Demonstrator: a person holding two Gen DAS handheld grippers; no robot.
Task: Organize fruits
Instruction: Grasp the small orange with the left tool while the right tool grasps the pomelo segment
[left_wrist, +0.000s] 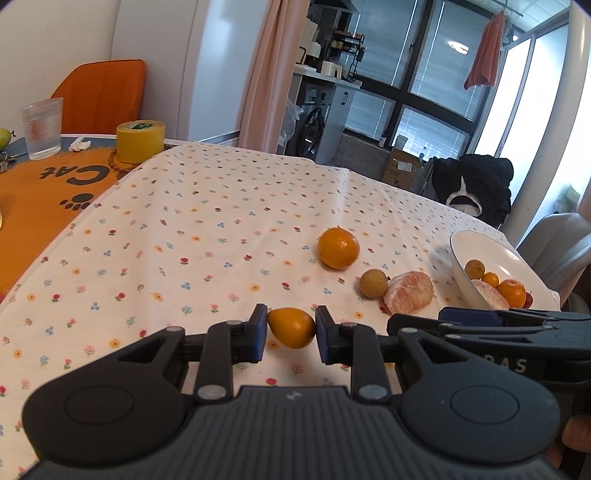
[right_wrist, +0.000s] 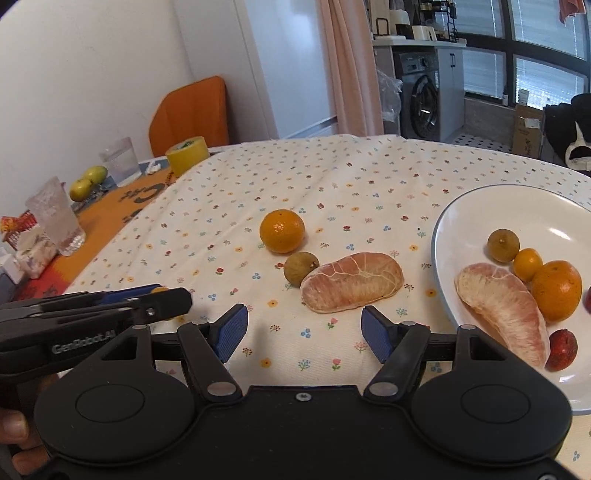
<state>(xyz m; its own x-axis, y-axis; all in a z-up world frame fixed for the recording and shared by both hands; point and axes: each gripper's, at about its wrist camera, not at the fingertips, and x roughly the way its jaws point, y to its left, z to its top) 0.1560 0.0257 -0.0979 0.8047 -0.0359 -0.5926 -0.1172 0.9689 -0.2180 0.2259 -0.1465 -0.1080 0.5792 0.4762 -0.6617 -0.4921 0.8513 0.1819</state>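
Note:
My left gripper (left_wrist: 291, 328) is shut on a small oval orange fruit (left_wrist: 291, 328), its blue pads pressed against both sides, low over the flowered tablecloth (left_wrist: 207, 229). My right gripper (right_wrist: 304, 329) stands open with nothing between its fingers, just short of a peeled pomelo piece (right_wrist: 351, 282). Beside that piece lie a small brown fruit (right_wrist: 300, 268) and a round orange (right_wrist: 282, 231). To the right, a white bowl (right_wrist: 480, 206) holds another pomelo piece (right_wrist: 504, 306), an orange (right_wrist: 557, 290), a small yellow fruit (right_wrist: 527, 264), a brown fruit (right_wrist: 503, 240) and a red fruit (right_wrist: 561, 349).
At the far left of the table stand a yellow tape roll (right_wrist: 186, 155), two glasses (right_wrist: 55, 218), two green fruits (right_wrist: 88, 181) and small boxes (right_wrist: 26, 251) on an orange mat (left_wrist: 33, 206). An orange chair (right_wrist: 188, 114) stands behind. A hand (right_wrist: 18, 443) holds the left gripper.

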